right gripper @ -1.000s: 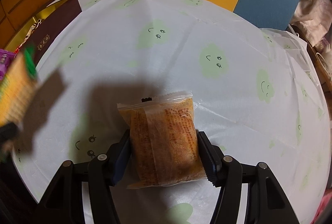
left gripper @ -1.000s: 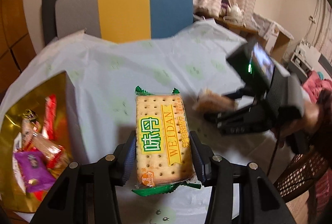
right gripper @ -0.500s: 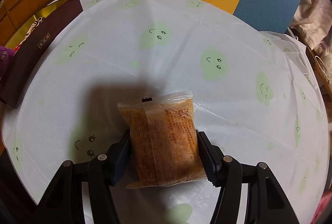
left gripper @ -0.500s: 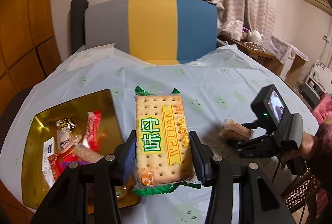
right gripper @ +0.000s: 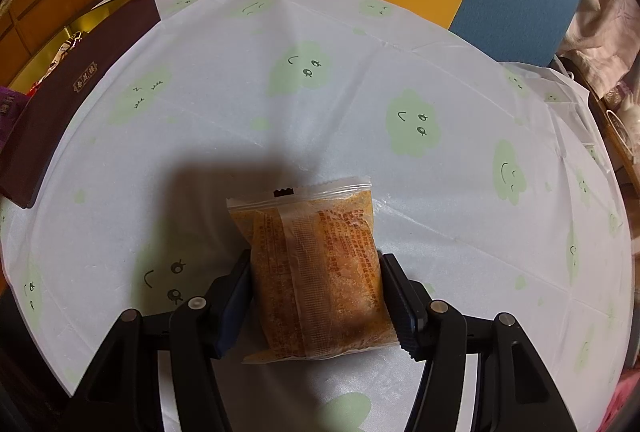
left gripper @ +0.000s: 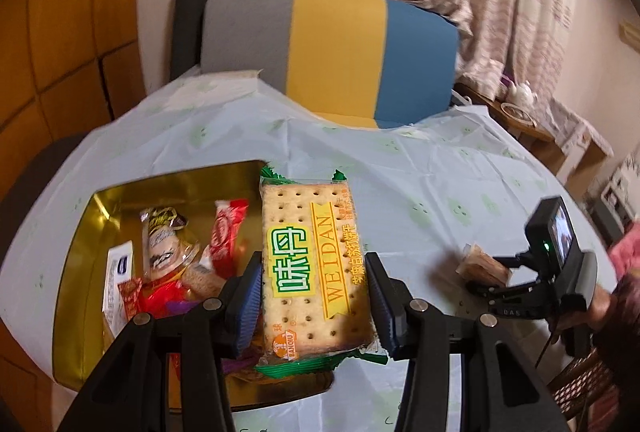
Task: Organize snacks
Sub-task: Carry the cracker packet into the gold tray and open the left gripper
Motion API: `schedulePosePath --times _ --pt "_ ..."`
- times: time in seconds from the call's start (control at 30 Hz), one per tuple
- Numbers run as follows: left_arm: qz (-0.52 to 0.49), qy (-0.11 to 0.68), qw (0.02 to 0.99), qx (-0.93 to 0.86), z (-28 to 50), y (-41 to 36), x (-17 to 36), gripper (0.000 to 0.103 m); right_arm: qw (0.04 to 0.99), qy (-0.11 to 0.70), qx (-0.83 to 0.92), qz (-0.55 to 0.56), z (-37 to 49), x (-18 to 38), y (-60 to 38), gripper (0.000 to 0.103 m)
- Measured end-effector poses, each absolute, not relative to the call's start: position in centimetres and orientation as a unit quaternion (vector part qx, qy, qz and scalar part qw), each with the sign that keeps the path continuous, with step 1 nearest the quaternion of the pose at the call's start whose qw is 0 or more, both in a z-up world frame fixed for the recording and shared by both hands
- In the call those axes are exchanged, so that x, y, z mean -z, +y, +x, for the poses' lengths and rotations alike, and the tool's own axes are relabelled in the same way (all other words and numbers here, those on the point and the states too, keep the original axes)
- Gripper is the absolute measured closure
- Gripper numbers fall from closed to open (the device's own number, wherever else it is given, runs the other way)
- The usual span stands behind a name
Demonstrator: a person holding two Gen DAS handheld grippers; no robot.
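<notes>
- Left gripper (left gripper: pixel 314 296): jaws clamped on the long side edges of the cracker pack (left gripper: pixel 314 264), which is held in the air over the near right corner of the gold box (left gripper: pixel 80 252).
- Cracker pack: flat rectangle, clear front showing a pale dotted cracker, yellow banner reading WEIDAN, green crimped seals at both ends.
- Handling, judged: light and stiff as a slab, but the crackers inside are brittle. Side-edge grip suits it; squeezing harder or pinching the flat faces risks cracking. Film looks slick, so a loose grip could let it slide.
- Gold box: open, shiny inside, already holding several wrapped snacks (left gripper: pixel 168 252) in red, white and purple wrappers; it sits at the left of the desk (left gripper: pixel 400 172).
- Right gripper (right gripper: pixel 316 296): jaws pressed on both sides of a pastry packet (right gripper: pixel 316 272), low over the desk near its front edge. I cannot tell whether the packet touches the cloth.
- Pastry packet: cloudy clear film, orange-brown crumbly block, serrated top seal. Judged soft and crushable; hold gently at mid-sides.
</notes>
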State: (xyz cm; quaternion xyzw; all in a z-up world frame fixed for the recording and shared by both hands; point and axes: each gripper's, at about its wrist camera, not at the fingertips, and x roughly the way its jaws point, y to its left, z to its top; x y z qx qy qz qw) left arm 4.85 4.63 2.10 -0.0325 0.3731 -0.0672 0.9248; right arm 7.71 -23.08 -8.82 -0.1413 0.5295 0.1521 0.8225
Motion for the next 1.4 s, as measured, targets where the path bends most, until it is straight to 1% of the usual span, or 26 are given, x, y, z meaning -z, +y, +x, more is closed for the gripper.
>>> schedulePosePath --times 0.2,0.33,0.43,0.63,0.83,0.93,1.03,1.17,1.33,1.4 --pt "-0.123 0.382 0.915 0.042 5.6 10.3 -2.2 0.054 0.822 0.53 -0.152 -0.141 7.7 8.8 -23.2 0.041" --pt "-0.192 0.378 0.906 0.006 5.1 15.9 -2.2 0.054 0.822 0.528 -0.152 -0.146 7.7 8.8 -23.1 0.042" --pt "-0.215 0.378 0.901 -0.018 5.0 18.8 -2.0 0.054 0.823 0.527 -0.151 -0.152 7.6 8.8 -22.9 0.042" --pt "-0.259 0.385 0.886 -0.023 6.4 20.7 -1.0 0.054 0.823 0.524 -0.149 -0.158 7.5 8.8 -22.8 0.042" --pt "-0.264 0.414 0.871 0.008 10.7 18.9 0.1 0.054 0.824 0.523 -0.147 -0.161 7.6 8.8 -22.8 0.042" --pt "-0.237 0.434 0.869 0.021 13.4 17.4 1.1 0.054 0.824 0.523 -0.145 -0.162 7.6 8.8 -22.8 0.042" --pt "-0.186 0.46 0.868 0.009 16.1 16.0 3.0 0.054 0.825 0.522 -0.143 -0.164 7.4 8.8 -22.6 0.042" --pt "-0.177 0.511 0.841 0.0 17.9 15.7 5.7 0.054 0.825 0.521 -0.142 -0.165 7.3 8.8 -22.5 0.042" --pt "-0.167 0.484 0.859 -0.002 17.1 15.8 4.9 0.054 0.825 0.521 -0.142 -0.165 7.4 8.8 -22.6 0.042" --pt "-0.167 0.485 0.859 -0.005 16.7 16.0 4.6 0.054 0.825 0.521 -0.142 -0.165 7.4 8.8 -22.6 0.042"
